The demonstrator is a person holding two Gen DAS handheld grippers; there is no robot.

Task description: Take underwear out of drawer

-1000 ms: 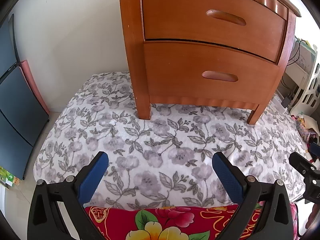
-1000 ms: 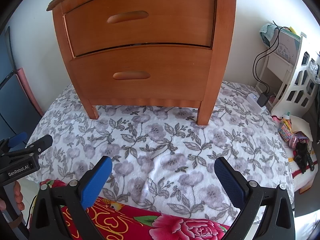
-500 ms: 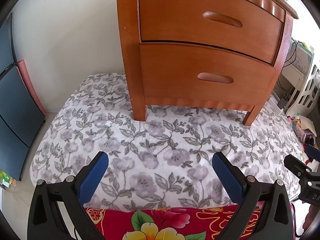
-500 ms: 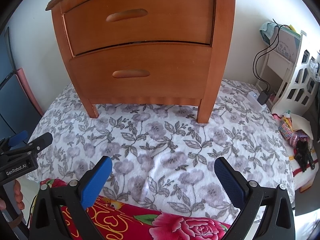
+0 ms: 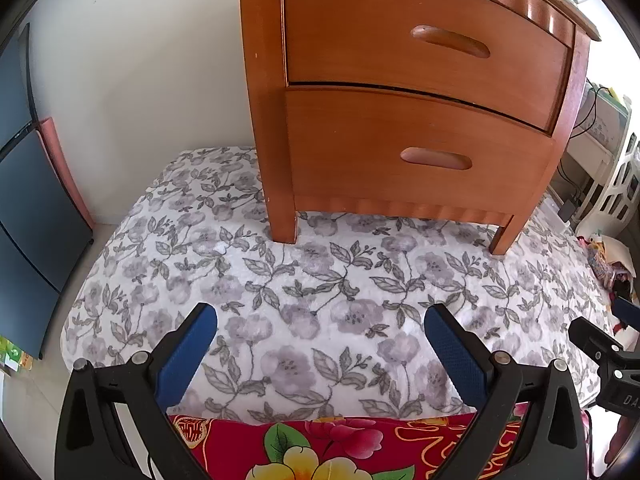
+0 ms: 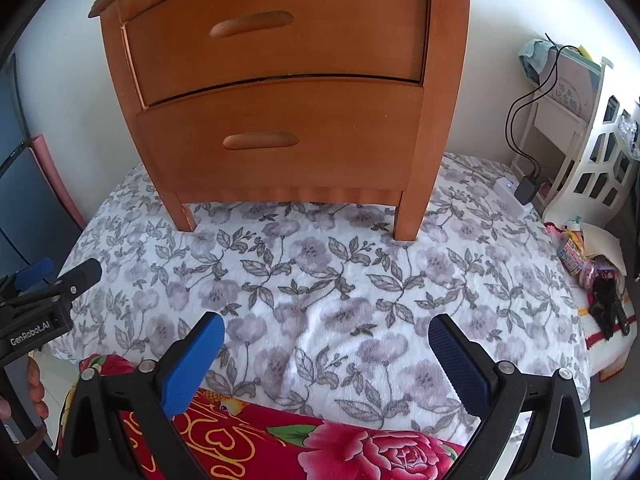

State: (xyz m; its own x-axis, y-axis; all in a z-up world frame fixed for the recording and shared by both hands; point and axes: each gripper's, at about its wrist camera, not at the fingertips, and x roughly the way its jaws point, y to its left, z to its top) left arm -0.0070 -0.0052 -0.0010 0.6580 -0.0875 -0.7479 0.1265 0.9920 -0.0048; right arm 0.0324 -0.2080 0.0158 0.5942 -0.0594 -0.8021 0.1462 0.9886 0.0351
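Observation:
A wooden nightstand (image 5: 272,92) (image 6: 440,80) stands on a floral blanket. Its top drawer (image 5: 420,44) (image 6: 276,28) and bottom drawer (image 5: 416,156) (image 6: 280,136) are both shut, each with an oval recessed handle. No underwear is in sight. My left gripper (image 5: 320,328) hangs open above the blanket, well short of the nightstand, with nothing between its blue pads. My right gripper (image 6: 326,334) is open too and holds nothing. Each gripper shows at the edge of the other's view: the right gripper (image 5: 600,352) and the left gripper (image 6: 44,288).
The grey floral blanket (image 5: 320,280) (image 6: 320,280) covers the surface, with a red flowered cloth (image 5: 320,452) (image 6: 280,440) at the near edge. A dark panel (image 5: 28,208) stands at left. A white shelf with cables (image 6: 560,128), a charger and clutter lie at right.
Both grippers have drifted a little nearer to the nightstand, and the left view has shifted so the cabinet sits further right. Both stay open.

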